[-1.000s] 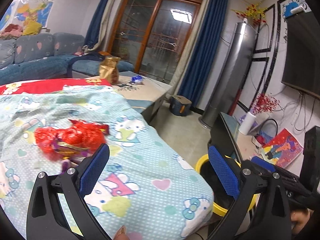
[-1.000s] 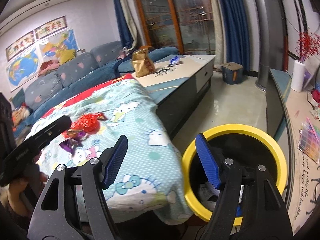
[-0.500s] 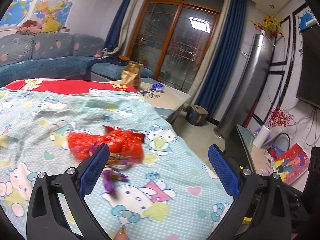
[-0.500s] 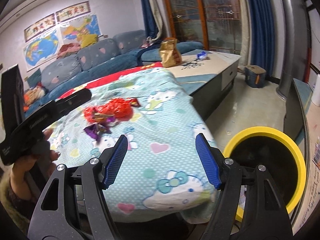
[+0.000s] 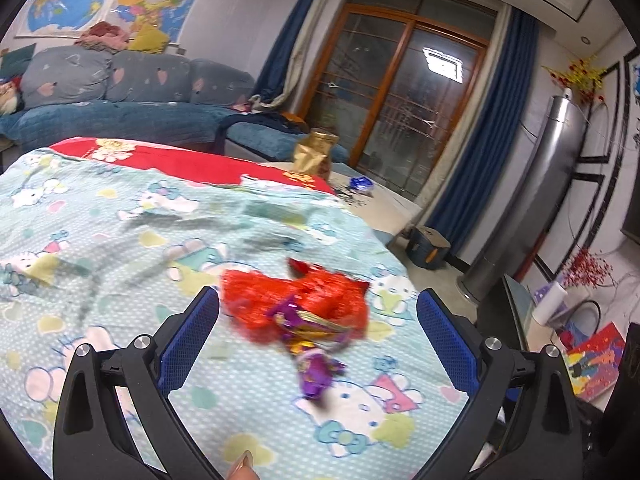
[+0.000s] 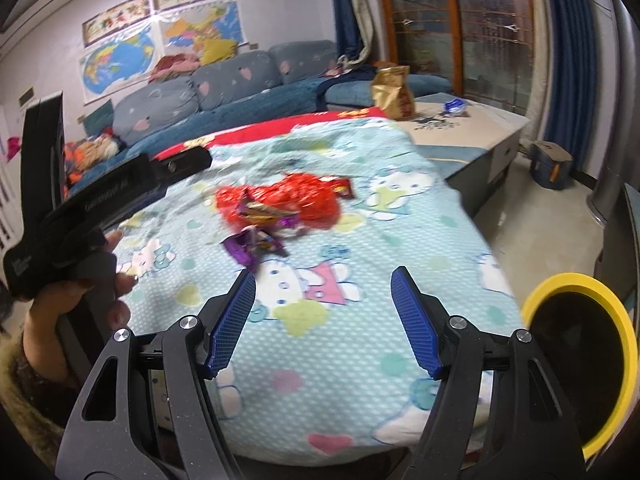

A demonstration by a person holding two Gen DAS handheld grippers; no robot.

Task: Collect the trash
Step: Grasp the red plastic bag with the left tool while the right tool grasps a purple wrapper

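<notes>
Trash, red and purple wrappers, lies on the cartoon-print blanket, ahead of both wide, empty grippers: left gripper, right gripper. Only the right wrist view shows the yellow-rimmed bin beside the blanket and the hand carrying the left tool.

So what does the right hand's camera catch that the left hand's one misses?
Only the right wrist view shows the yellow-rimmed bin beside the bed and the hand holding the other tool.

Only the left wrist view shows the colourful picture book and the white roll on the side counter.

Both show the red wrappers and purple wrapper on the cartoon-cat bedsheet, plus the gold bag.
</notes>
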